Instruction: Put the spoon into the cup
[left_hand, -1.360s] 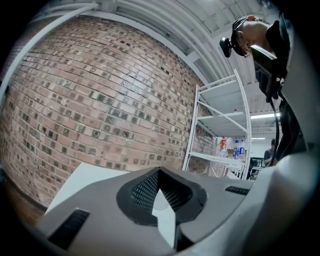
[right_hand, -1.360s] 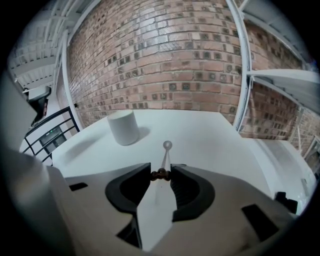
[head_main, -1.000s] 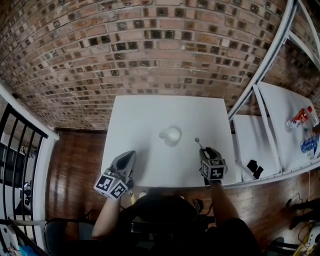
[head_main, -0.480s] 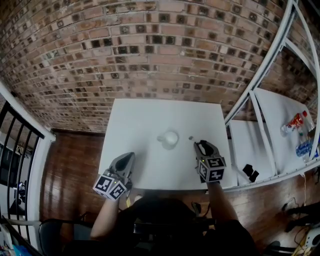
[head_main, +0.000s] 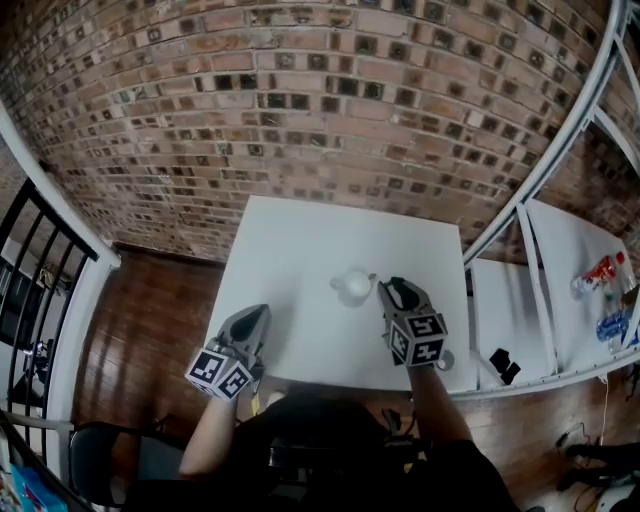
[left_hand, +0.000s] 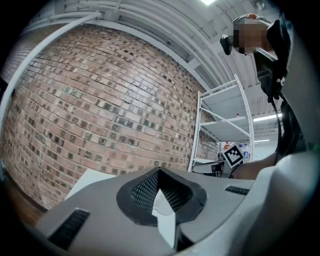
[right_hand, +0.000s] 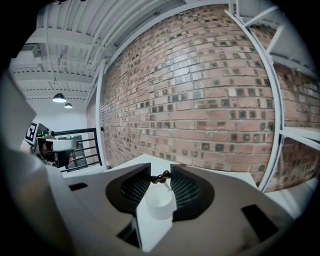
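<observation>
While the right claw (head_main: 392, 291) hangs just beside and above the small white round cup (head_main: 354, 286), its jaws are clamped on the dark, twisted handle of a slim spoon (right_hand: 156, 176). In the right gripper view the handle lies crosswise between the jaw tips, and a thin pale part of the spoon slants down from it toward the cup's open mouth. Whether that end is already inside the rim cannot be told. The cup stands upright near the middle of the white square desk (head_main: 290, 240), towards the right side.

The left claw (head_main: 258, 313) is held over the desk's near left edge, well apart from the cup. Its jaw tips are together, with nothing between them. A red-brown brick wall (head_main: 300, 100) rises behind the desk, and a white metal shelf frame (head_main: 545, 165) stands to the right.
</observation>
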